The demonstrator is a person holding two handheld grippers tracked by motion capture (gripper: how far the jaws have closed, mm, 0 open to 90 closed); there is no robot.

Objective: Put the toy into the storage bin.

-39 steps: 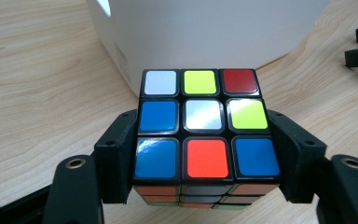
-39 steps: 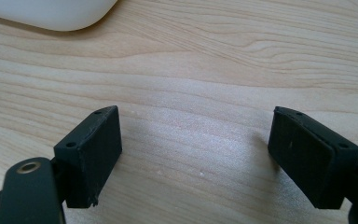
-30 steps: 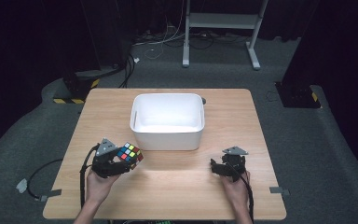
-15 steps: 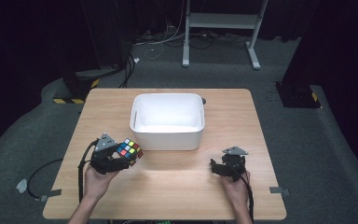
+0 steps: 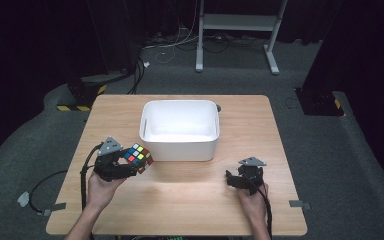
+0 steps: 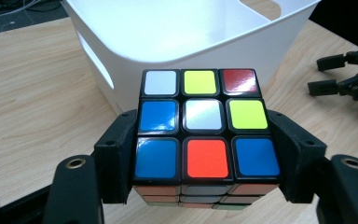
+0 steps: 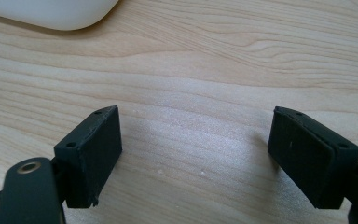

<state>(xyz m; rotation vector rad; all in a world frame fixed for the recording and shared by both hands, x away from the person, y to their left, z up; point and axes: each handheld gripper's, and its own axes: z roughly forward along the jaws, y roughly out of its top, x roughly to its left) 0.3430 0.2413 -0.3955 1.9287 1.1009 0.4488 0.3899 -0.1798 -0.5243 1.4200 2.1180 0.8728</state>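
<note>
the step in hand looks like carrying the puzzle cube (image 5: pixel 138 156) to the white tub (image 5: pixel 180 148) at the centre of the high view. the left claw (image 5: pixel 130 165), in the lower left of that frame, is clamped on the cube's two sides, holding it above the wooden table (image 5: pixel 260 125) just short of the tub's near wall. next, i judge, the cube needs lifting over the rim, then letting go inside. the right claw (image 5: pixel 232 180), lower right, rests low over the table with its jaws wide apart and nothing between them.
</note>
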